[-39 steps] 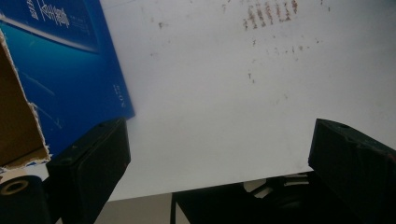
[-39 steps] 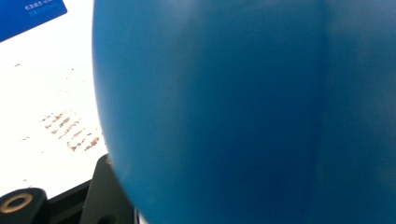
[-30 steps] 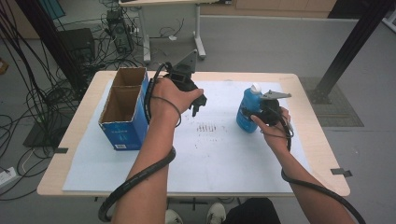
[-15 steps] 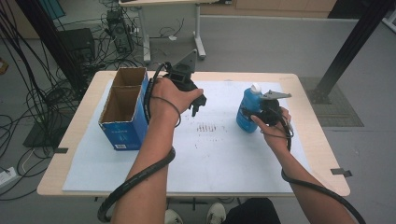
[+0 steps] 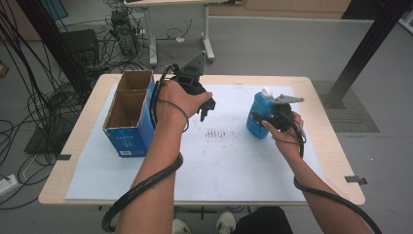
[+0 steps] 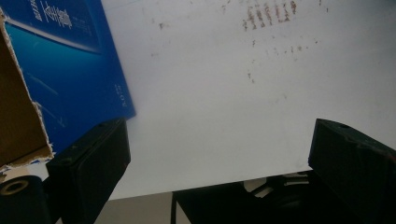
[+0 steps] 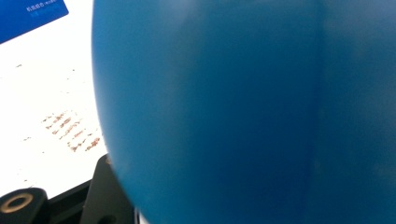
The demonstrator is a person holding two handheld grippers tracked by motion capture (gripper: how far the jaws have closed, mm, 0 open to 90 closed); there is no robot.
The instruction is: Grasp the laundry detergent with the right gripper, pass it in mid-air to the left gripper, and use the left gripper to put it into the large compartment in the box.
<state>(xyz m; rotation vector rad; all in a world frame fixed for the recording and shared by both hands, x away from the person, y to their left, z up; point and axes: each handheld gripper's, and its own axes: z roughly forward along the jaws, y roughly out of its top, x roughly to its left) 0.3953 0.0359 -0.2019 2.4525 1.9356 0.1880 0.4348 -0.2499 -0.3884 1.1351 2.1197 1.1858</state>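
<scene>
We see the right gripper [image 5: 267, 118] clenched on the blue bottle [image 5: 256, 116], hiding its jaws; left gripper [image 5: 207, 108] spread, empty.

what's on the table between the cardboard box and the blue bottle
In the high view, the left gripper hangs between the cardboard box and the blue bottle; under it lies white paper with small brown marks.
</scene>
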